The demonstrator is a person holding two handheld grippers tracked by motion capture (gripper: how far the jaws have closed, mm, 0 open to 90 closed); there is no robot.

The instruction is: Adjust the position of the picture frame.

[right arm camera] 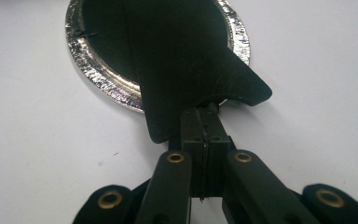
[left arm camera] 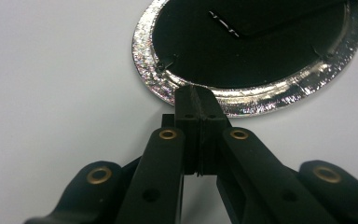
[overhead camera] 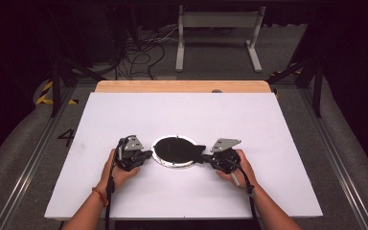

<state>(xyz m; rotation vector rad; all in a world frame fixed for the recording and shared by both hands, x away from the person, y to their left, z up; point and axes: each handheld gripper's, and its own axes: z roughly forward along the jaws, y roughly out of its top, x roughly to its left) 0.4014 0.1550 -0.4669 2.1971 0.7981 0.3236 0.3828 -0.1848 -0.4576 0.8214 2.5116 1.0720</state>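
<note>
In the left gripper view the foil rim (left arm camera: pixel 242 100) is cut off at twelve and three o'clock, and the closed jaws cover it at six o'clock; whether they pinch it cannot be told. In the right gripper view the black flap (right arm camera: pixel 186 70) hides the rim (right arm camera: pixel 91 70) from four to six o'clock, and the top edge crops both. What the black sheet (overhead camera: pixel 175 149) is made of stays unclear from the high view.

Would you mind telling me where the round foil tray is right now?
In the high view the foil tray lies near the table's front middle, between the left gripper and right gripper, with a black sheet covering it.
</note>
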